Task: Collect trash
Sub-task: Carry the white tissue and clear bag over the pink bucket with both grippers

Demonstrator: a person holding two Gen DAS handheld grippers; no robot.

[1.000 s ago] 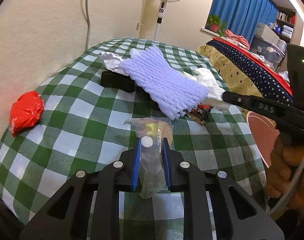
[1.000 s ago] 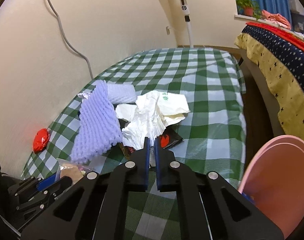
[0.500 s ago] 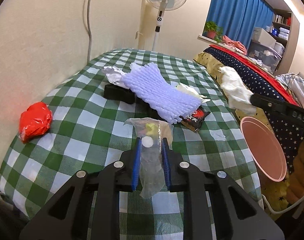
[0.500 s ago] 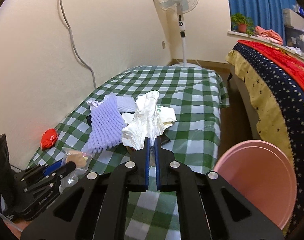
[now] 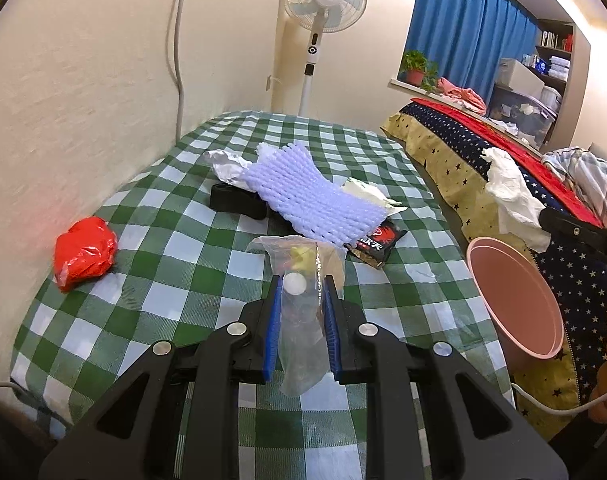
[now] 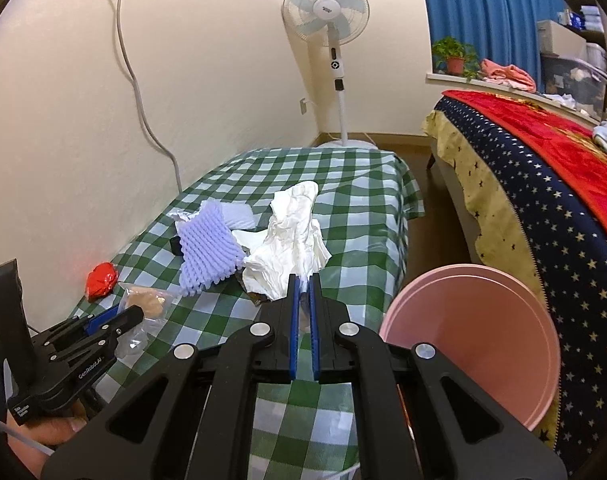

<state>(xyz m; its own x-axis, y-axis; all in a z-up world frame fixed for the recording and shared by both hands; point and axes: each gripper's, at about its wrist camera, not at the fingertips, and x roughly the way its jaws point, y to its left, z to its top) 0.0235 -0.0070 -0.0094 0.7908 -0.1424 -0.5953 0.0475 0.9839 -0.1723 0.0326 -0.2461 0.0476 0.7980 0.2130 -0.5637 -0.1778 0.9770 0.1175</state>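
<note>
Left wrist view: left gripper (image 5: 302, 282) clamping a clear plastic bag (image 5: 301, 320), hanging over the near end of the checkered table (image 5: 175, 280). Right gripper (image 6: 303, 282) pinching white crumpled paper (image 6: 291, 240), hovering just left of the pink bin (image 6: 471, 344).

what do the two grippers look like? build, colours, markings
Both match: black plastic frames with cut-out triangular webs, silver round fasteners at the pivots, and flat blue pads lining the two fingers. The left gripper carries white lettering on its side, seemingly "GenRobot.AI", and a small white label near its base. The right gripper shows the same black-and-blue build; a thin white cable trails below it. No sleeves are visible.
</note>
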